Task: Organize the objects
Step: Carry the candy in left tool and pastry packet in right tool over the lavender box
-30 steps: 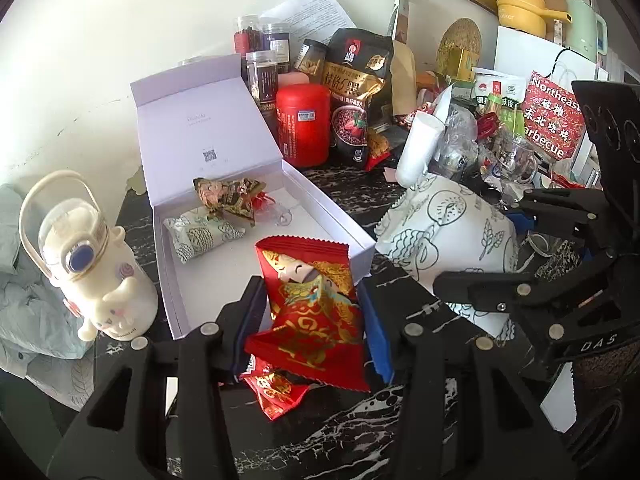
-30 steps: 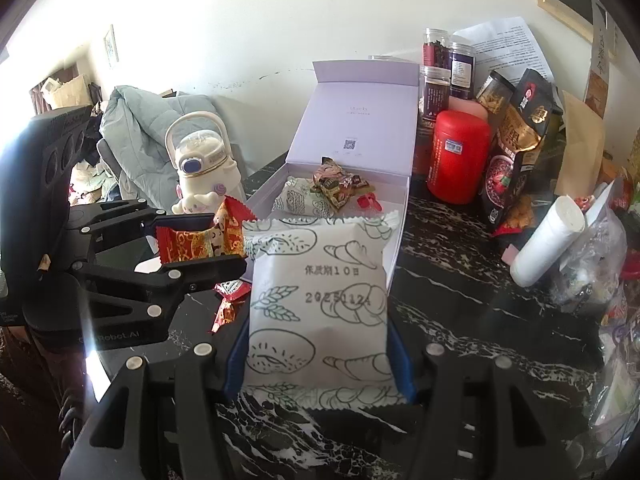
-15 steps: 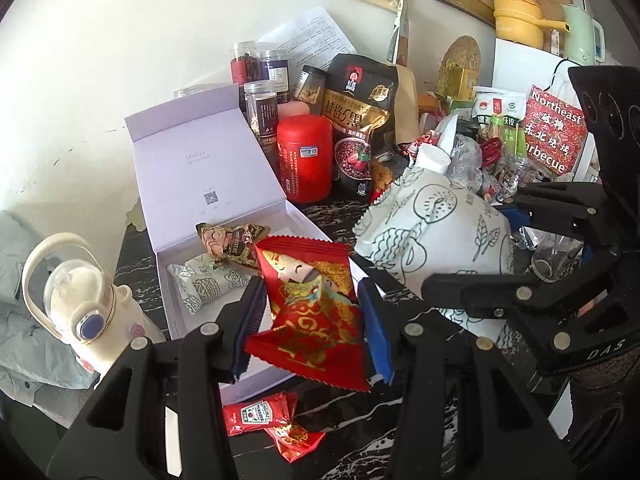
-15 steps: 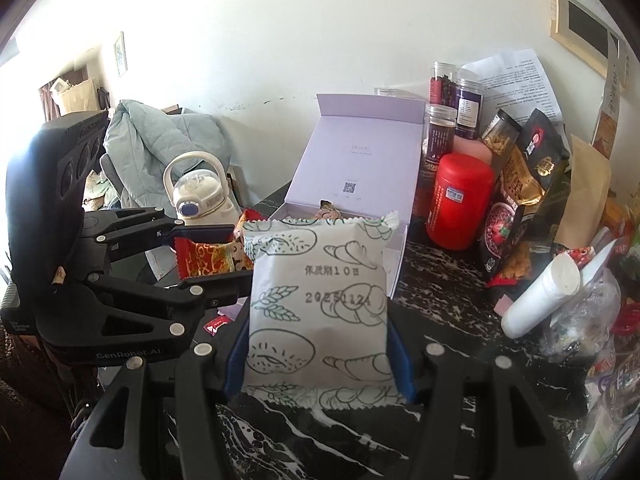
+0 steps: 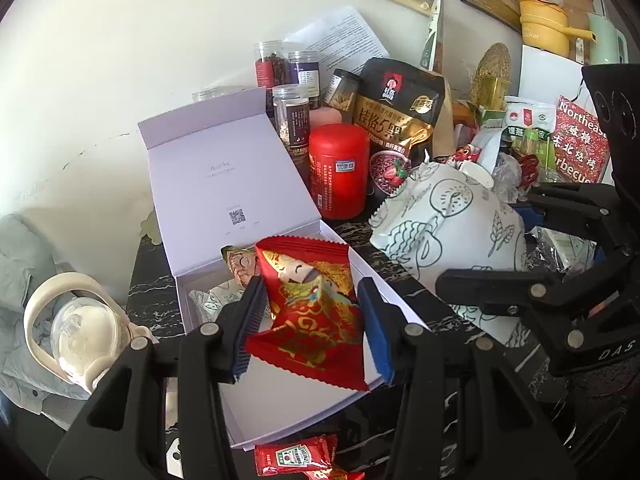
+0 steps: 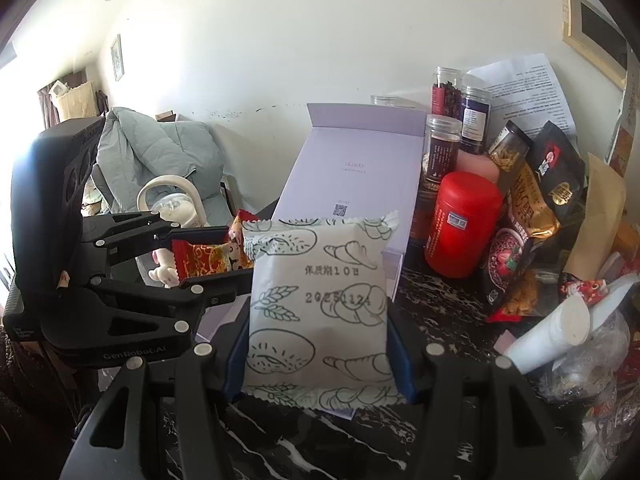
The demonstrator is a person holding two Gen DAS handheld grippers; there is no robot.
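My left gripper (image 5: 312,320) is shut on a red and gold snack packet (image 5: 312,308) and holds it above the open lavender box (image 5: 392,304). The box holds a brown-gold wrapped sweet (image 5: 240,264) and a white patterned packet (image 5: 216,300). My right gripper (image 6: 318,340) is shut on a white bread packet with drawn pastries (image 6: 320,304), held upright just right of the box (image 6: 360,168). In the right wrist view the left gripper (image 6: 208,256) with the red packet (image 6: 208,256) is to the left. In the left wrist view the bread packet (image 5: 448,240) is to the right.
A red canister (image 5: 338,172), spice jars (image 5: 292,120), a black-gold oat bag (image 5: 400,120) and other clutter stand behind the box. A cream bottle with a handle (image 5: 80,332) is at the left. Ketchup sachets (image 5: 296,456) lie on the black marble table (image 5: 440,432) in front.
Both grippers have risen and moved forward with their packets. The red packet has gone from the box's front edge to over its inside. The bread packet is nearer the box.
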